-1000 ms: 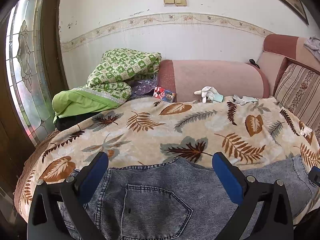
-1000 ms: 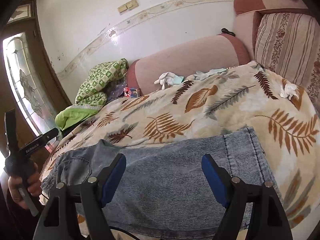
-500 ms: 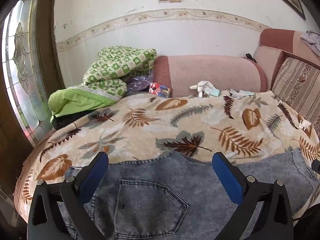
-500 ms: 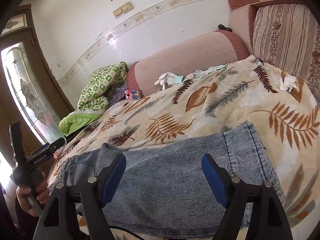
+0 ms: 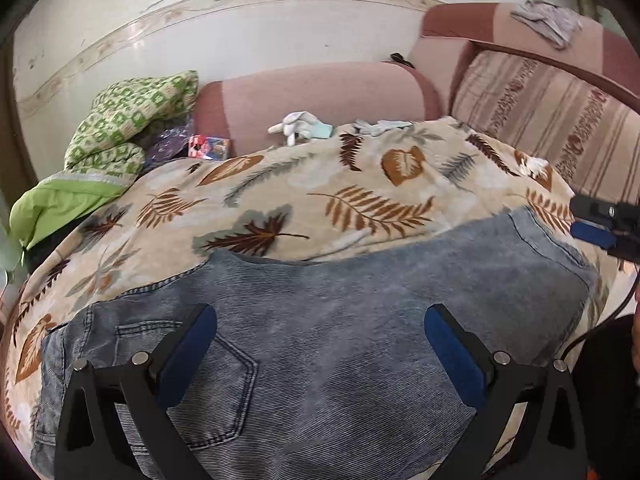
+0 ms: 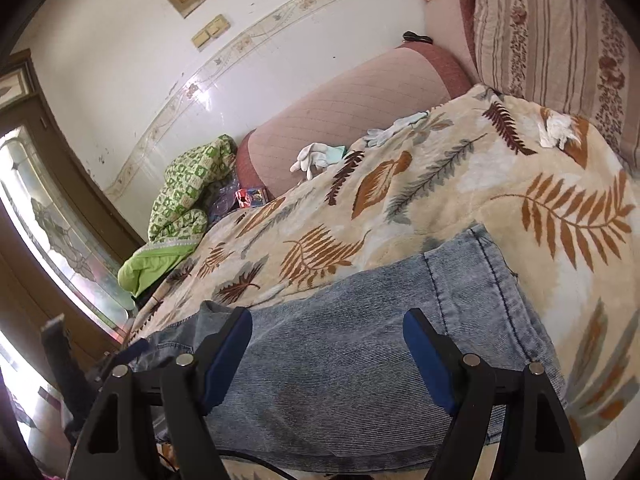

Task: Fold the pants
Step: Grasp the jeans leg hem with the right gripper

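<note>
Denim fills the lower half of the left wrist view: the pants lie flat across a leaf-print blanket that covers the sofa, waist and back pocket at the left, leg hems running off to the right. The left gripper hangs over the seat area with its blue-padded fingers spread wide and nothing between them, placed, it seems, to take the waist end for a fold. At the right edge the right gripper shows beside the hem; its spread is unclear from here. White gloves, a small printed box and a green patterned quilt sit well back against the pink armrest, away from the denim, so the working area is free for the cloth to swing over.

From the right wrist view, the pants appear already doubled leg on leg, the stitched hem lying near the blanket's right side. The right gripper is poised above the lower legs, jaws wide apart and empty, a fair position for pinching the hem end. The left gripper, blurred, shows at the far left by the waist. Crumpled white cloth rests on the blanket near the striped cushion, clear of the pants.
</note>
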`<state>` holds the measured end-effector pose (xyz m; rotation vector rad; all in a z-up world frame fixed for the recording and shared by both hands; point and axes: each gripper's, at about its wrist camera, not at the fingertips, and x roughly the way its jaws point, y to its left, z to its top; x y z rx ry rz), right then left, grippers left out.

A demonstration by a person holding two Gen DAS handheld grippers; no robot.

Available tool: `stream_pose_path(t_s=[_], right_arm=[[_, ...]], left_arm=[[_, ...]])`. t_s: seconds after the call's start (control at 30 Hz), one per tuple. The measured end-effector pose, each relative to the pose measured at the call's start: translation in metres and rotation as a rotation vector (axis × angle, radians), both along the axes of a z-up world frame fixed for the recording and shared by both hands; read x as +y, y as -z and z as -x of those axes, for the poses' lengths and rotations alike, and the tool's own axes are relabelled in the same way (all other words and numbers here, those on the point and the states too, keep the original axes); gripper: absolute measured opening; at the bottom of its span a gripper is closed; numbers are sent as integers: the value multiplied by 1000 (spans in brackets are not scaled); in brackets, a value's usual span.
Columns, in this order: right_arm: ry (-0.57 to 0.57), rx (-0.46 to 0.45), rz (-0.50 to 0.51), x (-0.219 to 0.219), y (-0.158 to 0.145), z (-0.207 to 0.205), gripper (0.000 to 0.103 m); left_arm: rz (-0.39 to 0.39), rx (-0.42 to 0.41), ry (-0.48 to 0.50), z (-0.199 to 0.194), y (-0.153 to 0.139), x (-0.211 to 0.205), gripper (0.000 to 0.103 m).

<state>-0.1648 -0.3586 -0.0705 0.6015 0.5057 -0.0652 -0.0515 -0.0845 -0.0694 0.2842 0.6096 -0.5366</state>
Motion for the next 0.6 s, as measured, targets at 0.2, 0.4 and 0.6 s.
stream_pose_path(t_s=[0.2, 0.4, 0.6], right_arm=[[17, -4, -8, -2, 0, 6, 81], [30, 24, -4, 0, 0, 8, 81], [62, 58, -66, -9, -1, 17, 81]], left_arm=[[-5, -42, 59, 11, 4, -5, 103], [13, -47, 93, 17, 4, -3, 103], [36, -48, 103, 16, -3, -2, 103]])
